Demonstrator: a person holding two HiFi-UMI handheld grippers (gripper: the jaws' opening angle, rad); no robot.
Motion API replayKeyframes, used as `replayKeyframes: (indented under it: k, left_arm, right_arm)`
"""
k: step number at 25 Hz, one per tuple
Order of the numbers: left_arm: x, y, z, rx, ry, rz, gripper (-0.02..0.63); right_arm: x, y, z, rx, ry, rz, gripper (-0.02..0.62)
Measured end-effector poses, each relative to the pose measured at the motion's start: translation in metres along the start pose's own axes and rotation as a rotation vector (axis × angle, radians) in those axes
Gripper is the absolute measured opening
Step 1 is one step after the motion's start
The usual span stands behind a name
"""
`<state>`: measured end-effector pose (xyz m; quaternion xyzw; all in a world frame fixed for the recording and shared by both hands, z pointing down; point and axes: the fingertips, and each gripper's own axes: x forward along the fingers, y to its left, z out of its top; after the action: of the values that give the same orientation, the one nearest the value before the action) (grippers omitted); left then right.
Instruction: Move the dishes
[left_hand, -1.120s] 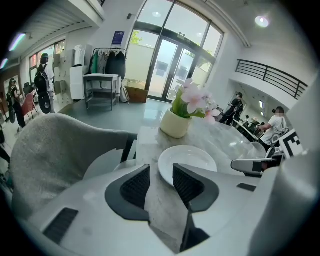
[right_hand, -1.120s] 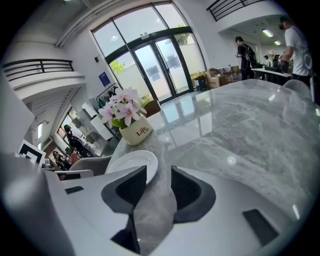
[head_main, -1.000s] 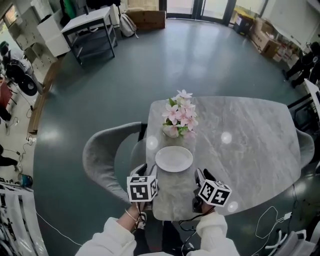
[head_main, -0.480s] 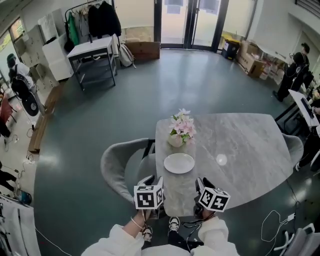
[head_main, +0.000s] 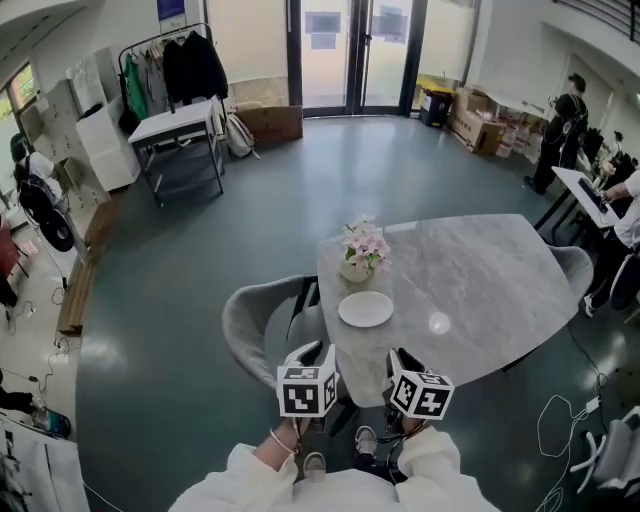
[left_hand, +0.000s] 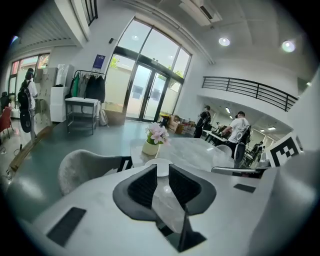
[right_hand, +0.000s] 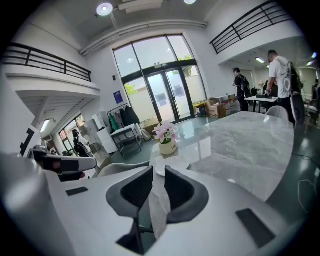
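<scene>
A white plate lies empty near the left end of the grey marble table, in front of a vase of pink flowers. Both grippers hover at the table's near edge, short of the plate and off it. My left gripper and right gripper have just been closing their jaws, and a narrow gap remains with nothing in it. In the left gripper view the plate shows beyond the left gripper. In the right gripper view the plate lies past the right gripper.
A grey upholstered chair stands at the table's left side, and another chair at its right end. People stand at desks at the far right. A metal table and a clothes rack are at the far left.
Both grippers have drawn back from the plate toward the person and risen. The plate stays put on the table and now looks smaller and farther off.
</scene>
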<state>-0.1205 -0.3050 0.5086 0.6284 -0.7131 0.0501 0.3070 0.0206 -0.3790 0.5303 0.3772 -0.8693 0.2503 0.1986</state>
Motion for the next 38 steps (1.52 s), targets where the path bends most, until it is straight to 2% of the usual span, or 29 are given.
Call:
replayKeyframes:
  k: [9, 18, 30, 33, 38]
  left_arm:
    - [-0.045, -0.017, -0.004, 0.070, -0.034, -0.056, 0.031]
    - [-0.071, -0.026, -0.030, 0.046, -0.019, -0.129, 0.012]
    - [-0.063, -0.040, -0.044, 0.011, 0.003, -0.168, 0.012]
    - [-0.060, -0.045, -0.045, 0.013, 0.002, -0.158, 0.012]
    - [-0.057, -0.061, -0.051, 0.031, 0.016, -0.139, 0.012]
  right_arm:
    - [-0.047, 0.035, -0.012, -0.022, -0.084, -0.007, 0.082]
    - [-0.080, 0.060, -0.030, -0.050, -0.105, -0.011, 0.063]
    - [-0.102, 0.040, -0.035, -0.058, -0.098, -0.053, 0.063]
    - [-0.100, 0.038, -0.035, -0.058, -0.096, -0.030, 0.063]
    - [-0.104, 0.032, -0.032, 0.000, -0.107, 0.026, 0.063]
